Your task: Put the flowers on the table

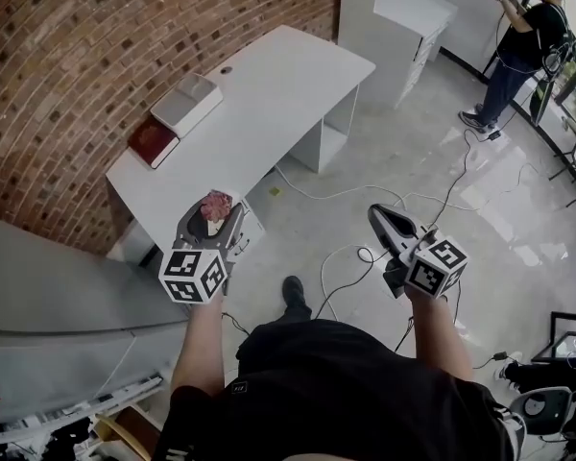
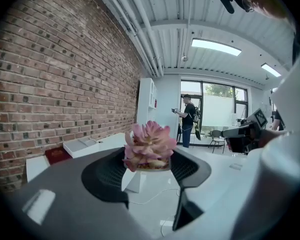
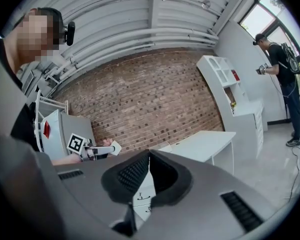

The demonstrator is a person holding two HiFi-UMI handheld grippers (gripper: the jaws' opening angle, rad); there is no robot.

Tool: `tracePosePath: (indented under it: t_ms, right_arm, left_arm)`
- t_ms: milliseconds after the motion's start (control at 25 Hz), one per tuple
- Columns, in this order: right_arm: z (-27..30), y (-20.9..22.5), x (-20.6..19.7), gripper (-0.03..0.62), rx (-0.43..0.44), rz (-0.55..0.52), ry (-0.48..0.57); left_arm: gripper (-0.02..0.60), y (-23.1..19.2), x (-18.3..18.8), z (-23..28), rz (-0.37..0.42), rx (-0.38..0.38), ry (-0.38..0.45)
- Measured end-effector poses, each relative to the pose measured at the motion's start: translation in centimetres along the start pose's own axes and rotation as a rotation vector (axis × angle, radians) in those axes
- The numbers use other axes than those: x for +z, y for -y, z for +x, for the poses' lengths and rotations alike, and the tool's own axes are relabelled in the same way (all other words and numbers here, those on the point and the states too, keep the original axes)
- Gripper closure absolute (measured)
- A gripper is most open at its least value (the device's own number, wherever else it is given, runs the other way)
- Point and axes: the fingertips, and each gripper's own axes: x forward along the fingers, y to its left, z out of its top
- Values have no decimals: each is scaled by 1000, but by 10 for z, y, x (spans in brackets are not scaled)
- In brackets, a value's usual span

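- Fingers (image 2: 107,176) of the left gripper (image 1: 214,217) stand wide and press on the small pot (image 2: 152,166) of pink flowers (image 2: 149,141), held upright in the air at the near end of the white table (image 1: 269,94), not yet set down.
- Right gripper (image 1: 379,217) hangs beside it, jaws closed together on nothing.
- Looks light to me, with soft, fleshy petals that would bruise. The hold belongs low on the pot, never on the bloom.
- On the table, a white tray (image 1: 185,102) and a red book (image 1: 152,142) sit by the brick wall; the middle and far end look bare.
- Cables (image 1: 365,195) trail over the floor beside the table, a trip risk. Another person (image 1: 523,36) stands well apart by the window.
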Motion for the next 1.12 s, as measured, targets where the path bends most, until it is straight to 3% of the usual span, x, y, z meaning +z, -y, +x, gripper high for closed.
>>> tracePosePath:
  t_ms: [520, 840, 1120]
  right_arm:
    - [101, 33, 36, 582, -17, -30, -48]
    - [158, 32, 53, 582, -10, -58, -36]
    - [177, 34, 46, 582, 3, -38, -60]
  left_arm:
    - [311, -82, 26, 75, -46, -28, 21]
    - [311, -132, 38, 89, -53, -26, 56]
    - [311, -150, 31, 92, -78, -11, 58]
